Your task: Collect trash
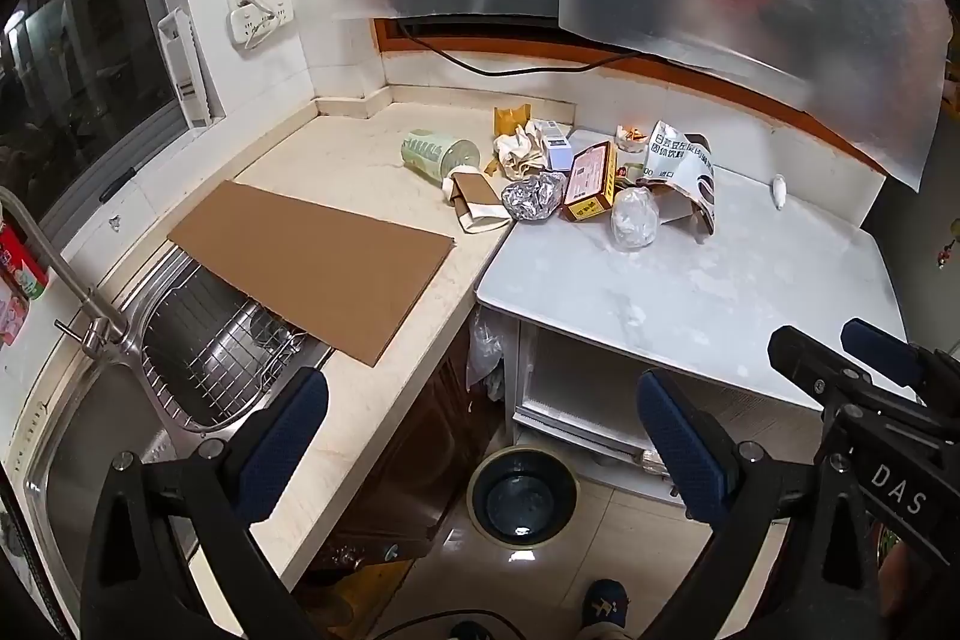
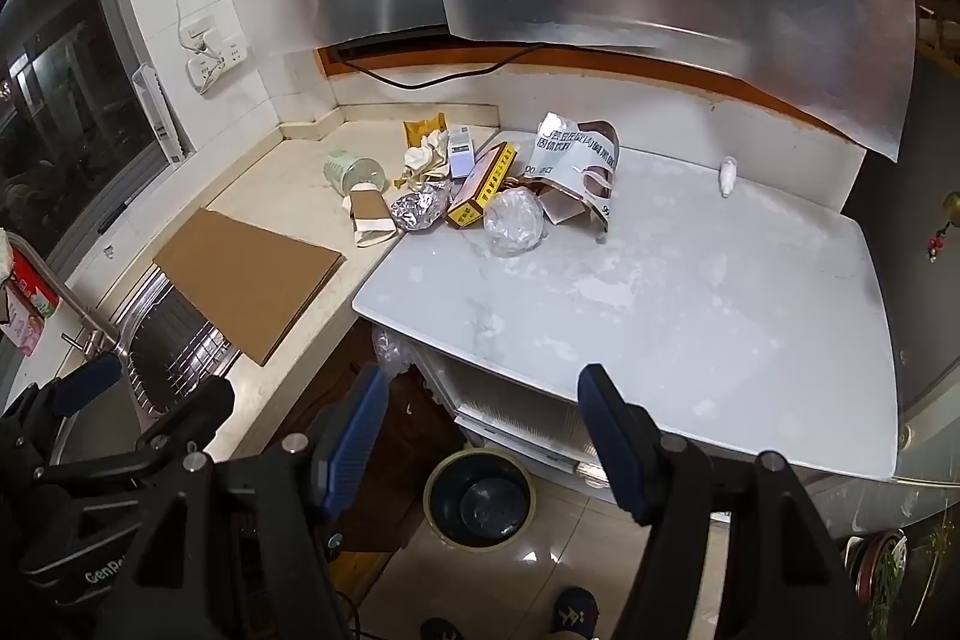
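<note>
Trash (image 2: pixel 474 187) is all bunched up at the back of the counter (image 2: pixel 690 292), right where the beige stone meets the white marble slab: a foil ball (image 2: pixel 420 211), a clear crumpled plastic wad (image 2: pixel 513 220), a torn drink carton (image 2: pixel 576 172), a yellow-edged box (image 2: pixel 483 187), a tipped green cup (image 1: pixel 438 154) and some paper scraps. Nothing's been picked up yet as far as I can tell, so this looks like the very start.

Left gripper (image 1: pixel 480 436) and right gripper (image 2: pixel 480 436) both hang out over the floor in front of the counter, jaws spread wide, holding nothing. The bin (image 2: pixel 480 496) sits on the floor right below them, just beside the white cabinet, so the drop-off looks short.

Next move, I'd guess, is reaching forward over the marble for the plastic wad or the foil, since they're at the front of the pile.

Room-wise the marble slab is wide open on the right. On the left there's a cardboard sheet (image 1: pixel 312 262) hanging over the sink (image 1: pixel 198 370), easy to bump. Watch the slab's front edge when coming back down to the bin.
</note>
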`<control>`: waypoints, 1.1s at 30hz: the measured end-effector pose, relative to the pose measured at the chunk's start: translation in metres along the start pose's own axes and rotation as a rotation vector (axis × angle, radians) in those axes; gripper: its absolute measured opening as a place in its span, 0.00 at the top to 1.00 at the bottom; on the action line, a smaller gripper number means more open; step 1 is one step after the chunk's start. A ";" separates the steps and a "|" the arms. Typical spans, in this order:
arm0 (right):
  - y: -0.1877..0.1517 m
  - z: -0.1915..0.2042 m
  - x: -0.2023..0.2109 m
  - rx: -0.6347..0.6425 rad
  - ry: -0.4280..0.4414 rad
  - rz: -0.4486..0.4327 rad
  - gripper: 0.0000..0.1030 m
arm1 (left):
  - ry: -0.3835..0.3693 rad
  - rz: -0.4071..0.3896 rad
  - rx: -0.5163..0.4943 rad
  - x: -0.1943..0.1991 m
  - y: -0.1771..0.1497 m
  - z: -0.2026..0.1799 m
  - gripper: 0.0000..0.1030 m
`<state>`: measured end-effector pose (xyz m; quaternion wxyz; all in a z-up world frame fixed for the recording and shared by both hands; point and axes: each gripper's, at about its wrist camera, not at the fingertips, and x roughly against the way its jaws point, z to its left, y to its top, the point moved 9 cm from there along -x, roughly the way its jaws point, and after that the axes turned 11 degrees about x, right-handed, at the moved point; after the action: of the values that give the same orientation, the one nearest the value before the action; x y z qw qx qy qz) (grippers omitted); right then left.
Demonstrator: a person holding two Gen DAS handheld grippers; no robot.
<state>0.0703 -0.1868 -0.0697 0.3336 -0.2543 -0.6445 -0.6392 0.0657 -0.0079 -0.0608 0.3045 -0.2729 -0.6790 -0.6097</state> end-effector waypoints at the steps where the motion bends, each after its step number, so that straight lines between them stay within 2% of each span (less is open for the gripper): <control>1: 0.002 -0.003 -0.003 0.001 0.000 0.000 0.35 | 0.000 -0.002 0.000 0.001 0.001 -0.002 0.02; 6: 0.004 -0.001 -0.004 0.002 -0.003 0.000 0.35 | 0.001 -0.006 0.003 -0.002 0.010 -0.005 0.02; 33: -0.001 0.005 0.003 -0.004 -0.017 0.004 0.35 | -0.011 -0.016 -0.007 -0.001 0.009 0.003 0.02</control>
<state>0.0669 -0.1822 -0.0674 0.3288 -0.2616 -0.6456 -0.6377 0.0733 -0.0041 -0.0559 0.2948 -0.2718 -0.6807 -0.6130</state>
